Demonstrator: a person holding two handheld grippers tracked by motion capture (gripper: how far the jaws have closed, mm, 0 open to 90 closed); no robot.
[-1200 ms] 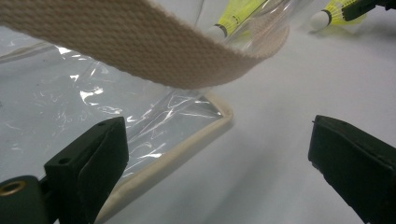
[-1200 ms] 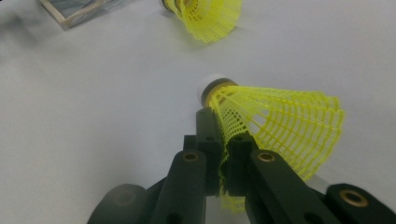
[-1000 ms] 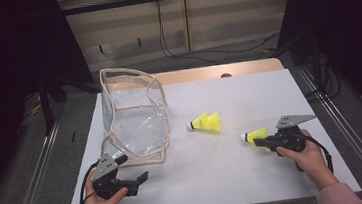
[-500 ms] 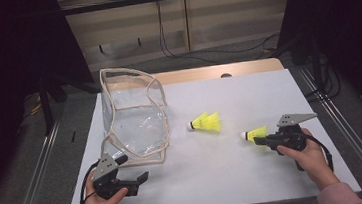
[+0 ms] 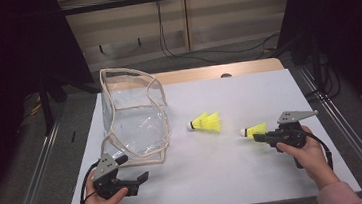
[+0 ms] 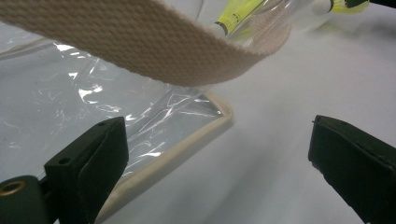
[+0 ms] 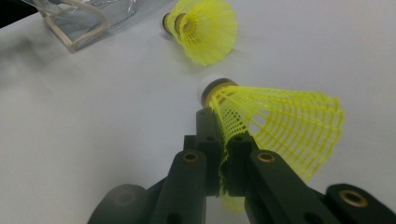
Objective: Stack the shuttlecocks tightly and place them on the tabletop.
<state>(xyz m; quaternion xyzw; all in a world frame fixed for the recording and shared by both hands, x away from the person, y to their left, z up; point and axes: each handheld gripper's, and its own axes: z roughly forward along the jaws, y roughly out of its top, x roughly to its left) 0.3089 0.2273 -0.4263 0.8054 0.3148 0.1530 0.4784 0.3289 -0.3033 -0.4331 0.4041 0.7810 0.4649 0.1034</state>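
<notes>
While I kept both hands low at the near edge, the scene stood like this:

Table: the white rectangular tabletop [image 5: 248,95] carried everything, with a strip of bare wood along its far edge.

Bag: the clear plastic pouch with beige woven trim [image 5: 133,119] stood open on the left half of the table, its mouth sagging toward me; in my left gripper view its beige strap [image 6: 140,42] arched across the top and its trimmed bottom corner lay flat on the white surface between my jaws.

Left claw: my left gripper [image 5: 135,179] rested near the front left edge, just beside the pouch's near corner; its two black jaws stood spread wide apart, nothing between the pads but that corner and bare table.

Right claw: my right gripper [image 5: 256,136] sat at the right side, pointing left, jaws pressed together on the mesh skirt of one shuttlecock.

Held shuttlecock: the yellow plastic shuttlecock with a white cork tip [image 7: 275,126] was pinched by its skirt, cork end pointing away from me toward the pouch.

Loose shuttlecocks: two more yellow shuttlecocks nested one in the other [image 5: 206,123] lay on their side mid-table, between the pouch and my right claw, apart from both.
</notes>
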